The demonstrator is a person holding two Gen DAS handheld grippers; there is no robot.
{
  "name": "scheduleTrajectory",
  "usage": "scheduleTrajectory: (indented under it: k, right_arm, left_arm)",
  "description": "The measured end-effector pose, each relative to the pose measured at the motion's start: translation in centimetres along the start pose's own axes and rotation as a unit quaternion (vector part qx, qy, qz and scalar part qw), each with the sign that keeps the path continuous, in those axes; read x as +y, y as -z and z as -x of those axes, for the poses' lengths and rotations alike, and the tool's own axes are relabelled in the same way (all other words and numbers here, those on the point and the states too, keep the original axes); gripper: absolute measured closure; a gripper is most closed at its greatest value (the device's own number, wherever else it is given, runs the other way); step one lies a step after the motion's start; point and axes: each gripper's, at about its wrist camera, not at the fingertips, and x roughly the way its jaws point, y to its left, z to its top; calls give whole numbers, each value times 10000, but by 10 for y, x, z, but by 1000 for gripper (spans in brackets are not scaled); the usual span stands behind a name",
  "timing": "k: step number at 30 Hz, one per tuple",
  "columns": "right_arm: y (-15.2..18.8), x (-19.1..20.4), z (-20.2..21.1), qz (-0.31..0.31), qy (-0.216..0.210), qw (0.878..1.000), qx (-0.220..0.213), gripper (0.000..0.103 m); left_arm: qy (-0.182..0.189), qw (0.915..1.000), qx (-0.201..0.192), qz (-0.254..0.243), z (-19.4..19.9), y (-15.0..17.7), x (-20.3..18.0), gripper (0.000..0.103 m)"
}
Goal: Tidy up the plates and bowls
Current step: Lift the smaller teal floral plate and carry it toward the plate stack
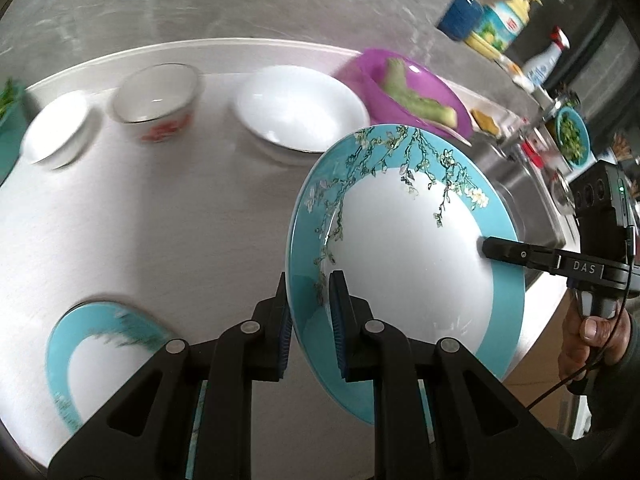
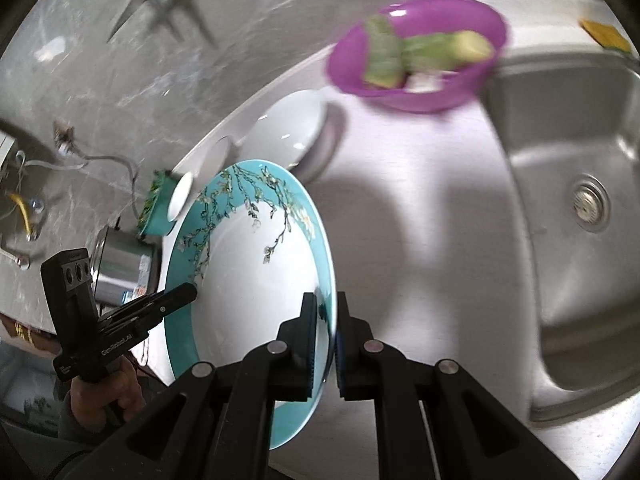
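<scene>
With the left gripper and right gripper each clamped on opposite rims of the floral plate, tilted above the counter, uneven pulling could slip it onto the white bowl.

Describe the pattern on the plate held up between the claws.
Turquoise rim with flowering branches, white centre on the plate; clearest in the left wrist view.

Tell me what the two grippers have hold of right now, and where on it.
Both hold the same blue floral plate, lifted and tilted: the left gripper clamps its near rim, the right gripper clamps the opposite rim.
</scene>
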Motion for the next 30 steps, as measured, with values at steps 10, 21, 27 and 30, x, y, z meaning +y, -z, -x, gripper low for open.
scheduleTrajectory:
  k: [10, 21, 27, 30]
  right_arm:
    - [-6, 88, -43, 632, -303, 9969, 346, 93]
    - [9, 165, -102, 1142, -590, 9886, 781, 93]
    - [18, 193, -132, 1293, -643, 9845, 995, 93]
    - [23, 201, -145, 1322, -637, 9831, 1093, 93]
  left_arm:
    - [-324, 9973, -245, 609, 61, 36, 81, 88]
    - [-684, 9895, -415, 1203, 117, 86, 179, 88]
    - [-769, 9864, -356, 1408, 126, 104, 218, 87]
    - [-813, 9856, -311, 1450, 125, 108, 230, 87]
